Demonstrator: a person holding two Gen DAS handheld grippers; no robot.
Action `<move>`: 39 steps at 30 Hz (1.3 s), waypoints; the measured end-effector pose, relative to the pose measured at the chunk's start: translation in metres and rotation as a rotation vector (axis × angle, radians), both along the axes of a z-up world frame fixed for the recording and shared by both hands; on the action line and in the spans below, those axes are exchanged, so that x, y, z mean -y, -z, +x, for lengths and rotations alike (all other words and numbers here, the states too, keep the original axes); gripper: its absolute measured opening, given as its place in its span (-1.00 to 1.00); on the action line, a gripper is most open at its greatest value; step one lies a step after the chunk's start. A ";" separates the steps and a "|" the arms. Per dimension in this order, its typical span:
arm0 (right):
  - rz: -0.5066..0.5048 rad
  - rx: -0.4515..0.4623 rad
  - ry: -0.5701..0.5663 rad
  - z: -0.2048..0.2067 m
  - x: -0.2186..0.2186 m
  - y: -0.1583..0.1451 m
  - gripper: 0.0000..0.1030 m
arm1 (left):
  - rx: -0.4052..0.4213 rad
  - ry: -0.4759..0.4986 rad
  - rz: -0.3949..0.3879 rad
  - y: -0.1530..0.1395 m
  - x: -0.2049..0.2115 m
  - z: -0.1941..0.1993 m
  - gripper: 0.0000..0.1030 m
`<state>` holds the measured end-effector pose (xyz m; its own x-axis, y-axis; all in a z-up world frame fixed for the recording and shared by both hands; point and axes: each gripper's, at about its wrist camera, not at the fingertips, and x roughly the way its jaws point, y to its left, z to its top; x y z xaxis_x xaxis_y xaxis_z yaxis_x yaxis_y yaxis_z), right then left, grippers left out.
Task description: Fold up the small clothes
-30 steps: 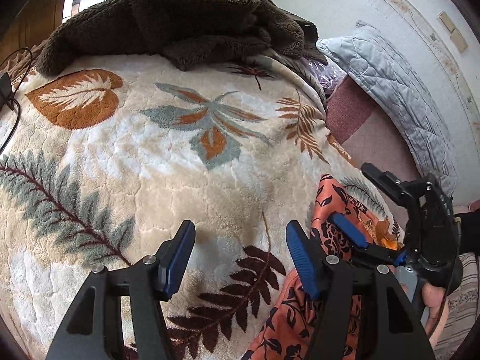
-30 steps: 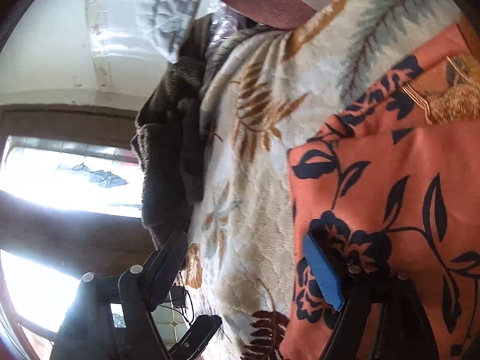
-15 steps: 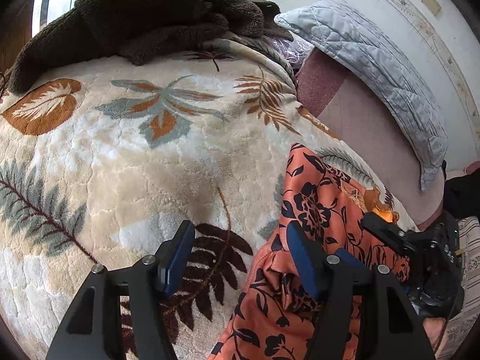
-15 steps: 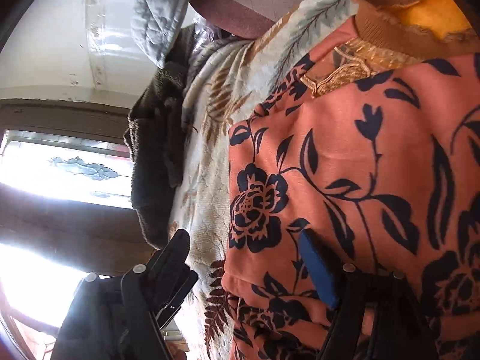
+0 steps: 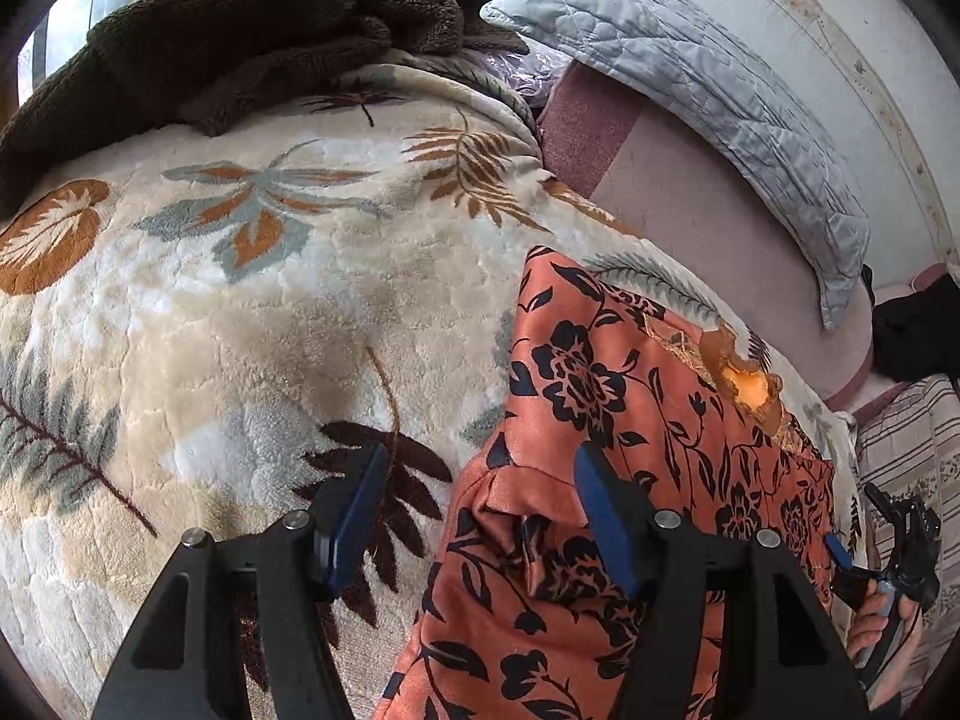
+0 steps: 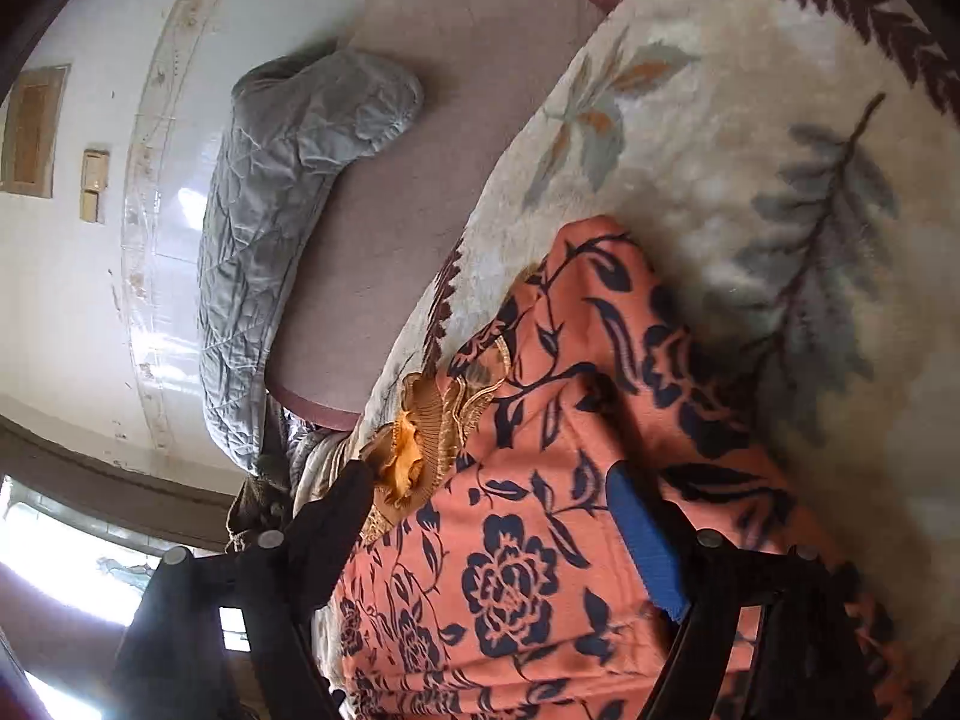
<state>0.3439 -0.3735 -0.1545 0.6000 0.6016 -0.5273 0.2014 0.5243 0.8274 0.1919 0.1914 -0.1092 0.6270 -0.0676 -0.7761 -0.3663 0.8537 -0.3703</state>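
Rumpled orange floral garment [image 5: 630,420] on blanket [image 5: 240,312]

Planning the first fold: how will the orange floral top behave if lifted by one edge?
The top probably droops: it already lies creased and bunched near the left gripper. It looks thin, likely light. On the plush blanket it may drag rather than slide.

A wide stretch of the cream leaf-patterned plush blanket [image 5: 252,312] is lying open to the left of the orange garment with black flowers [image 5: 612,420]. A heaped dark brown fleece throw [image 5: 240,30] is blocking the far edge, and a grey quilted pillow [image 5: 708,90] is lining the wall side.
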 end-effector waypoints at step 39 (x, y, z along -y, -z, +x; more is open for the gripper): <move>-0.084 -0.172 -0.346 -0.309 0.086 0.044 -0.16 | -0.182 0.162 -0.019 0.030 0.036 -0.259 -0.68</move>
